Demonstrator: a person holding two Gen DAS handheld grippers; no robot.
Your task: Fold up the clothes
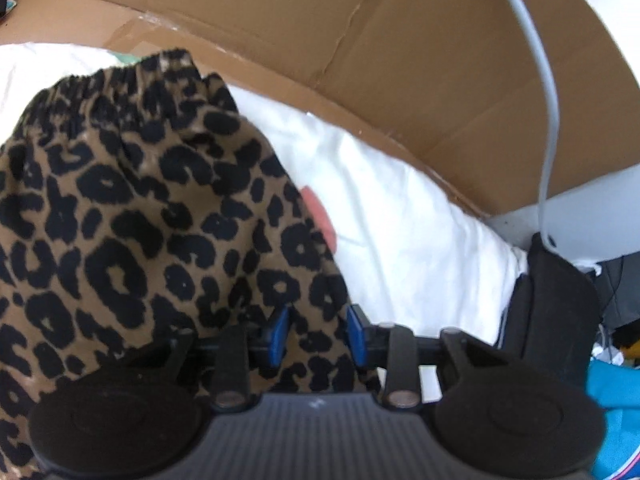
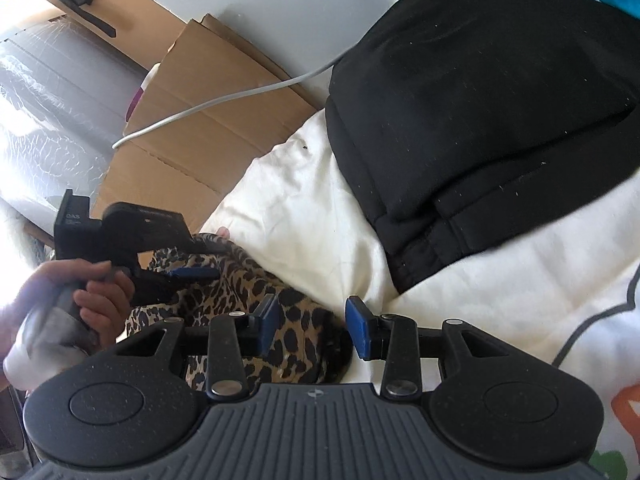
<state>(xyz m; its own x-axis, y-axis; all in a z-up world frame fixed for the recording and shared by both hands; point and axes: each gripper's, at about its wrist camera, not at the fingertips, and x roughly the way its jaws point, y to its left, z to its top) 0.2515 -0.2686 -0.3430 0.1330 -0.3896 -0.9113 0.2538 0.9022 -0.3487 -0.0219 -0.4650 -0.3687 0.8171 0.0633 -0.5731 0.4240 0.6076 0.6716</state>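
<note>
Blue-padded, the left hand-held gripper (image 1: 318, 334) points down over a tan-and-black leopard-print garment with a gathered elastic waistband (image 1: 132, 208), jaws partly apart, cloth lying between the pads without visible pinch. The right hand-held gripper (image 2: 312, 324) stands likewise parted above the same garment's crumpled lower edge, gripping nothing. The leopard-print piece lies bunched and wrinkled on a white cloth (image 1: 404, 216), its waistband turned toward a flattened brown cardboard sheet (image 1: 400, 60). In the right wrist view a hand (image 2: 92, 300) grasps the left tool's handle. A folded black garment (image 2: 480, 120) rests on the white cloth nearby. A white cable (image 1: 548, 92) trails across the cardboard.
</note>
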